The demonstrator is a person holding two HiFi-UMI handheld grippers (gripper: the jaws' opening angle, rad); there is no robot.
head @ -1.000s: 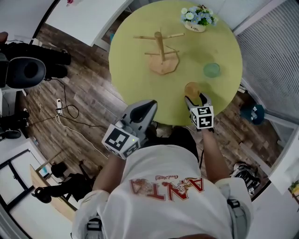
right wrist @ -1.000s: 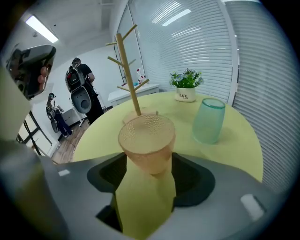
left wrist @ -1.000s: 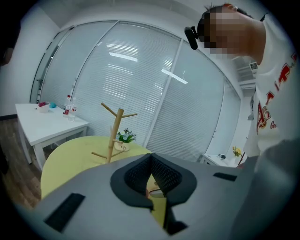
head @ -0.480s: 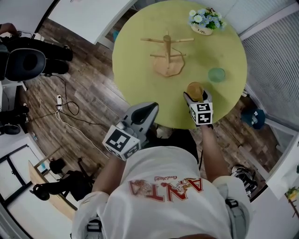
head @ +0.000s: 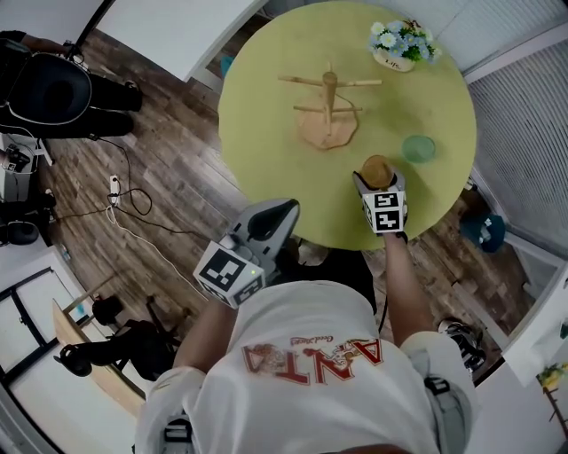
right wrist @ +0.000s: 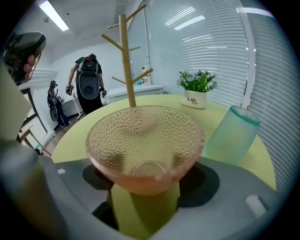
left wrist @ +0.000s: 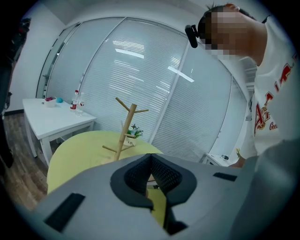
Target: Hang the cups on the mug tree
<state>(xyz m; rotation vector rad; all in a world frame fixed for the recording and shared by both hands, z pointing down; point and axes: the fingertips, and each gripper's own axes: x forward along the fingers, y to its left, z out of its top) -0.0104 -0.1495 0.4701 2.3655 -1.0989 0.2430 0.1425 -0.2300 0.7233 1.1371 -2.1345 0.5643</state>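
Note:
On the round yellow-green table (head: 266,106) the wooden mug tree (head: 328,106) stands bare; its branches also show in the left gripper view (left wrist: 124,131) and the right gripper view (right wrist: 126,61). An amber dimpled glass cup (head: 377,168) stands near the table's front edge. My right gripper (head: 380,183) is around it, and its jaws have just been opening. They stand open with the amber cup (right wrist: 145,145) between them, the pads off its sides. A pale green cup (head: 418,148) stands just right of it (right wrist: 232,136). My left gripper (head: 275,213) hangs off the table's near edge, shut and empty (left wrist: 150,159).
A small potted plant (head: 401,44) sits at the table's far right (right wrist: 197,91). A white table (head: 169,27) stands beyond at the left. A black chair (head: 53,89) and cables (head: 124,199) are on the wooden floor. A person with a backpack (right wrist: 89,84) stands far off.
My right gripper has come forward around the amber cup and its jaws have spread. The left gripper has barely moved. The head view has shifted slightly.

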